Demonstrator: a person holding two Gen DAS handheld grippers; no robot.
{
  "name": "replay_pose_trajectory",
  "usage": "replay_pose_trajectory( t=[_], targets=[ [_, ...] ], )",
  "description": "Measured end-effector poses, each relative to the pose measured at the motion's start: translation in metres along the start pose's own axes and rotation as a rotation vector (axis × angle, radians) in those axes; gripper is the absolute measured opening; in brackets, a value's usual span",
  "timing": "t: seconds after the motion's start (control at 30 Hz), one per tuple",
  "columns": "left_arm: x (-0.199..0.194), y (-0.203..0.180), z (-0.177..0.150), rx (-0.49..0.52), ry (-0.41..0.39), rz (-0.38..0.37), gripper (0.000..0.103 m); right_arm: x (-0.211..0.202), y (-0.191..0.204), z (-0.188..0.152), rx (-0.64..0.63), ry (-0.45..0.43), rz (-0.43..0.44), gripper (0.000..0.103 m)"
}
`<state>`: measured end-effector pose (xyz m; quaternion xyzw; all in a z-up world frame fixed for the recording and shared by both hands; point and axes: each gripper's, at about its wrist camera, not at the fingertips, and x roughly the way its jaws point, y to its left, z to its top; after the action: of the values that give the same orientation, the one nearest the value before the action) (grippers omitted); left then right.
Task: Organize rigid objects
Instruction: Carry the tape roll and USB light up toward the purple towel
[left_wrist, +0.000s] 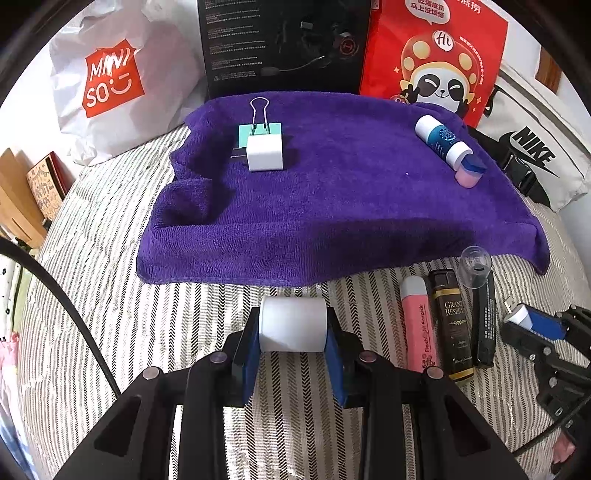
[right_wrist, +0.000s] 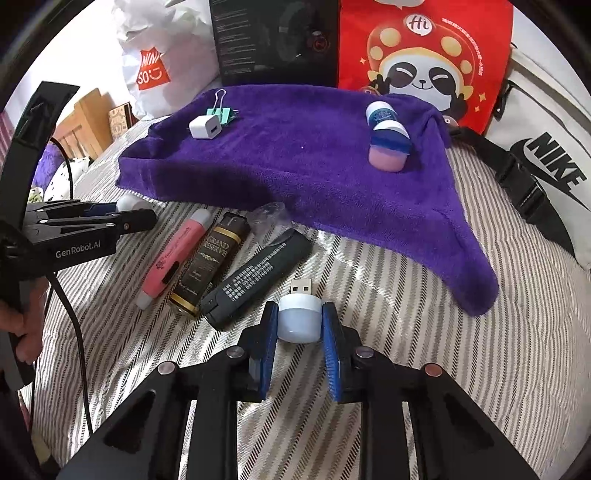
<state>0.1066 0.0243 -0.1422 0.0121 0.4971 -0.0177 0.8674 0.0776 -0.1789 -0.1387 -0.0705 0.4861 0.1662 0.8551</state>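
A: How far along does the sorting look?

B: Partly done, I'd judge. On the purple towel (left_wrist: 332, 192) a white charger (left_wrist: 265, 152) sits touching a binder clip (left_wrist: 259, 122), and a blue-and-white tube (left_wrist: 441, 138) lies by a pink jar (left_wrist: 468, 178). A pink stick (left_wrist: 419, 325), a dark bottle (left_wrist: 452, 325) and a black stick (left_wrist: 484, 325) wait on the striped bed (left_wrist: 110, 295).

A: And the tools?

B: The left tool (left_wrist: 291, 343) is clamped on a white roll (left_wrist: 291, 325) just short of the towel's near edge. The right tool (right_wrist: 299, 332) grips a small USB light (right_wrist: 299, 317) over the bed.

A: Do the views differ?

B: The right one shows the light's plug and a hand (right_wrist: 26, 325); the left one shows the roll whole.
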Motion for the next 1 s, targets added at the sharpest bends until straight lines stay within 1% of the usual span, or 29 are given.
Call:
replay_pose_trajectory(
  t=[0.03, 0.13, 0.3, 0.43, 1.0],
  targets=[
    [-0.001, 0.000, -0.001, 0.002, -0.008, -0.002, 0.030, 0.000, -0.003, -0.001, 0.005, -0.001, -0.011, 0.024],
    [-0.002, 0.000, -0.005, 0.014, -0.036, -0.001, 0.030, -0.001, -0.007, -0.004, 0.022, -0.025, 0.008, 0.024],
    [-0.004, 0.000, -0.012, 0.024, -0.094, -0.001, 0.030, -0.002, -0.001, -0.012, -0.007, -0.084, -0.034, 0.024],
    [-0.006, 0.000, -0.016, 0.029, -0.134, -0.003, 0.030, -0.003, -0.003, -0.016, 0.004, -0.116, -0.027, 0.024],
    [-0.007, 0.001, -0.015, 0.019, -0.138, -0.009, 0.030, -0.002, -0.004, -0.015, 0.011, -0.118, -0.018, 0.025]
  ],
)
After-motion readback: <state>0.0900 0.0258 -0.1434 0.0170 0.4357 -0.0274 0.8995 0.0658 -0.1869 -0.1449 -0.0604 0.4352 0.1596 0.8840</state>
